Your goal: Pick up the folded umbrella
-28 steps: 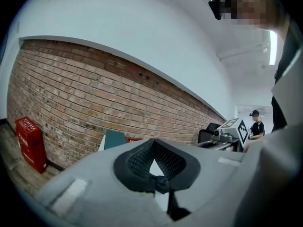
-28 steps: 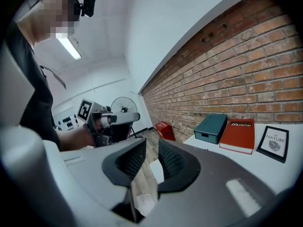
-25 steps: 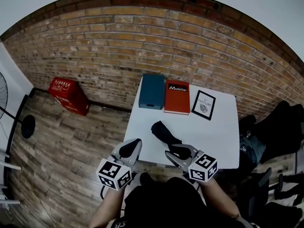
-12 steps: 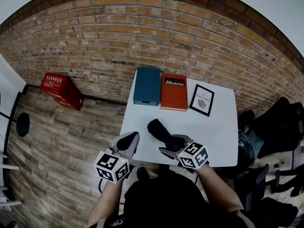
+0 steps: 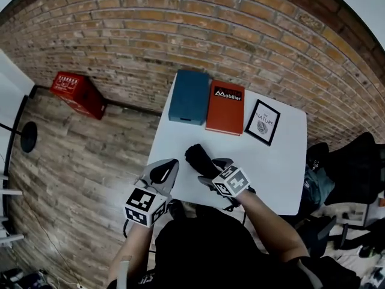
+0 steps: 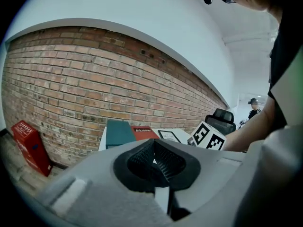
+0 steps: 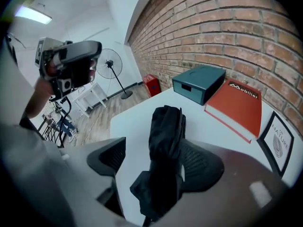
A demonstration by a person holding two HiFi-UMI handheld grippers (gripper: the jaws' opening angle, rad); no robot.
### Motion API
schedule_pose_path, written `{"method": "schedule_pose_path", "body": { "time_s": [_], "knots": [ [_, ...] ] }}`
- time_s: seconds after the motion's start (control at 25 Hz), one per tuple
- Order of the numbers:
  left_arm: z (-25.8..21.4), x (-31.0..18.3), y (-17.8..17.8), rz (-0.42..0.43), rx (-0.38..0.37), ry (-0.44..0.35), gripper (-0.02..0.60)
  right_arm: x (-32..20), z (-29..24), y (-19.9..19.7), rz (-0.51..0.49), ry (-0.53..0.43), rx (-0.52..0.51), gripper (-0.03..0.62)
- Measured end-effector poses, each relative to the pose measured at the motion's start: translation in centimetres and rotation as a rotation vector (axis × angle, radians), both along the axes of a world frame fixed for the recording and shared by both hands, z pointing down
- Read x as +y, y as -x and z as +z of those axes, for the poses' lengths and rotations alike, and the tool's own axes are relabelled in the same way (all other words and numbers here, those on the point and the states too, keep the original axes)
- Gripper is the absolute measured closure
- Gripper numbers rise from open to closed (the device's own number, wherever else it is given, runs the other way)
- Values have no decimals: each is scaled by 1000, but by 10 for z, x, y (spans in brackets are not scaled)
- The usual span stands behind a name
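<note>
The folded black umbrella lies on the white table near its front left corner. My right gripper points steeply down over the near end of the umbrella. Its jaws are opening and straddle the umbrella. The left pad stands clear of the fabric, and the right pad lies close against it. My left gripper hovers at the table's front left edge, a little left of the umbrella. It is shut, pads together with nothing between them.
At the back of the table a teal box, a red book and a framed picture lie in a row. A red crate stands on the floor by the brick wall. Dark chairs and bags crowd the right.
My right gripper has dropped and tilted down over the umbrella's near end, and its jaws have spread wide. The left gripper has sunk slightly toward the table edge.
</note>
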State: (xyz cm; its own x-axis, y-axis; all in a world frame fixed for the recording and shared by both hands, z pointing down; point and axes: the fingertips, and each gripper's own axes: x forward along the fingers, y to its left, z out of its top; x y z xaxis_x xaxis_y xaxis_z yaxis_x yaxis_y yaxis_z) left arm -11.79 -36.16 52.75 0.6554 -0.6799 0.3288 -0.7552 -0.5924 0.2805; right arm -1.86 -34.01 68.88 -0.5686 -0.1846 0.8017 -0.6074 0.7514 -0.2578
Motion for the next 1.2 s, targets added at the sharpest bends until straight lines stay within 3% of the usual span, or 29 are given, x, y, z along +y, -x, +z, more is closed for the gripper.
{"method": "schedule_pose_path", "body": {
  "time_s": [0.44,0.64,0.88,1.2],
  "knots": [
    [14,6,9,-55,-1,62,577,0,71,-8,-60,136,142,215],
    [12,8,15,-66,-1,57,577,-5,74,-15,-71,88,238,255],
    [10,16,13,-48,2,44,577,2,87,0,-82,3,269,237],
    [10,34,18,-23,22,44,577,-3,83,2,-75,24,291,249]
  ]
}}
